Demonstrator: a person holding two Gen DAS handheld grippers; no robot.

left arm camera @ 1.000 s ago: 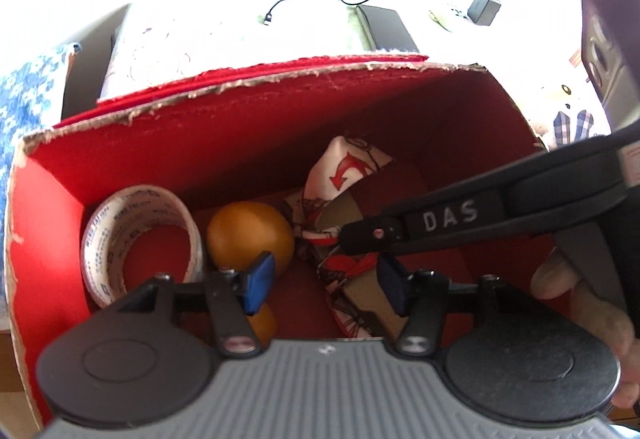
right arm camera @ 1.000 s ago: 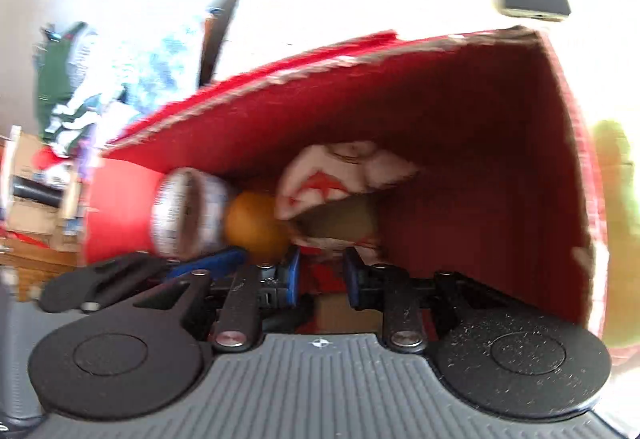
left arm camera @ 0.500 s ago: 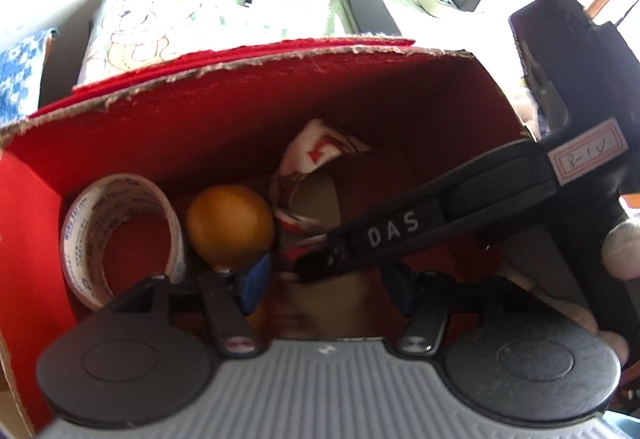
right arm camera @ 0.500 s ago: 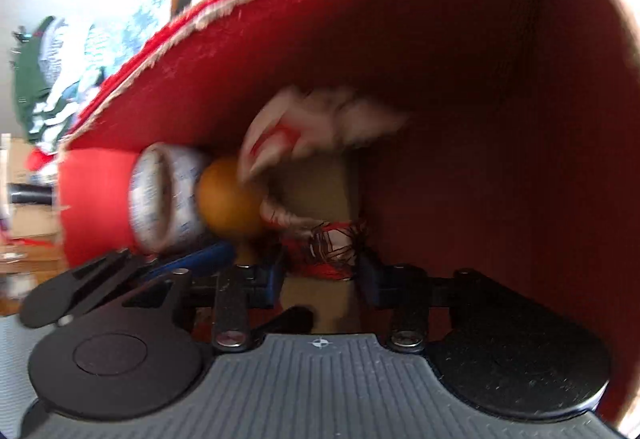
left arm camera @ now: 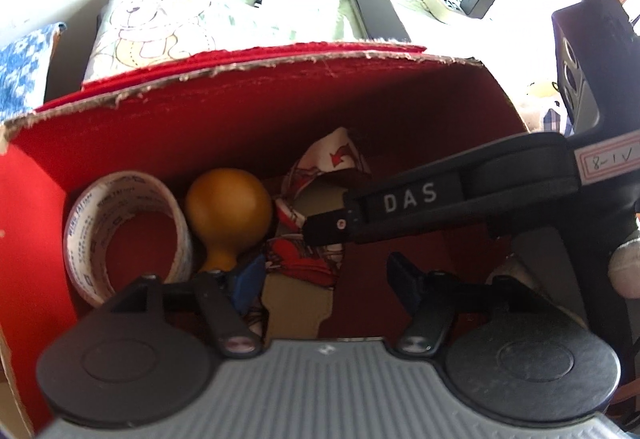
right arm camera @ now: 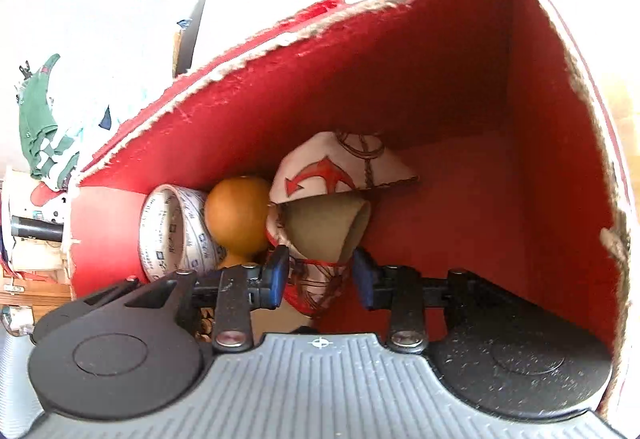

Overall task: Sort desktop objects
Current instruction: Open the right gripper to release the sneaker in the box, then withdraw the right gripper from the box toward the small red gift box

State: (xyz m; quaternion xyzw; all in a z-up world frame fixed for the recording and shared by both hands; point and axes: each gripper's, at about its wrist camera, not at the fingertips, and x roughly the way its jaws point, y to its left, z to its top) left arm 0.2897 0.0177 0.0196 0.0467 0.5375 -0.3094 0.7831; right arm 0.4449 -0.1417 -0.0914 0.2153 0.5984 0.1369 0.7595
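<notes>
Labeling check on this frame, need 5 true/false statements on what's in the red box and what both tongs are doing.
1. A tape roll stands on edge at the left end of the red cardboard box. True.
2. The orange gourd-shaped object lies on the table outside the box. False: it sits inside, between the tape roll and the printed cloth pouch.
3. The right tongs are open, one finger either side of the pouch's lower end. True.
4. The left tongs are shut on the tape roll. False: they are open and hold nothing.
5. The box is covered by a lid. False: its top is open, with torn edges.
</notes>
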